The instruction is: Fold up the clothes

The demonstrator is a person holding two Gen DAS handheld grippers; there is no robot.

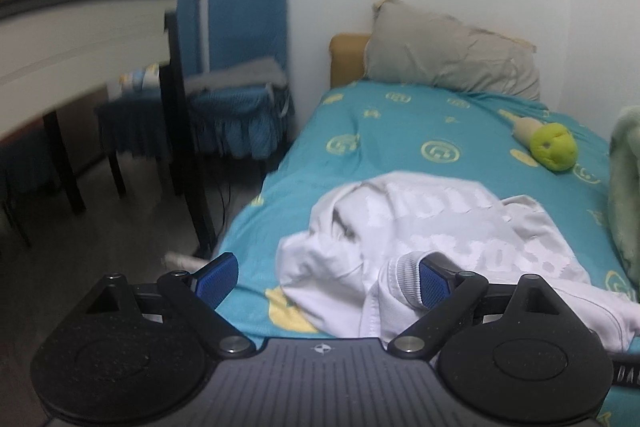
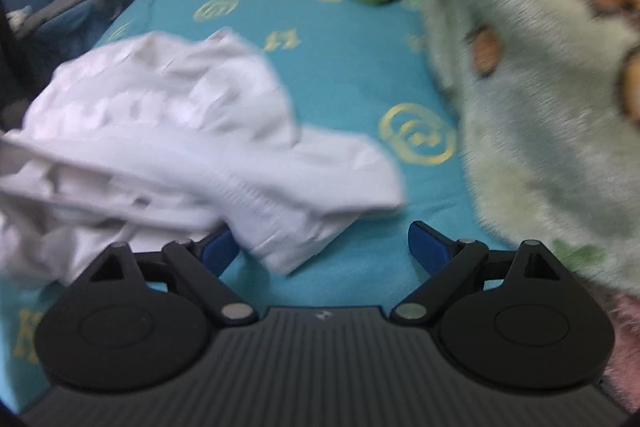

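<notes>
A crumpled white sweatshirt (image 1: 432,243) lies on a teal bedsheet (image 1: 400,131), near a green plush toy (image 1: 554,147) and a grey pillow (image 1: 448,55). The left gripper (image 1: 326,279) and right gripper (image 2: 320,247) hover at its ribbed edges, fingers spread wide, clamping nothing

Soft dim light, perhaps motion blur, fisheye-bent edges

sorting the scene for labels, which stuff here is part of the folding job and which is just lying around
For the job: white sweatshirt, left gripper, right gripper, bed sheet.

Lying about: green plush toy, grey pillow, fuzzy green blanket, blue chairs.
</notes>
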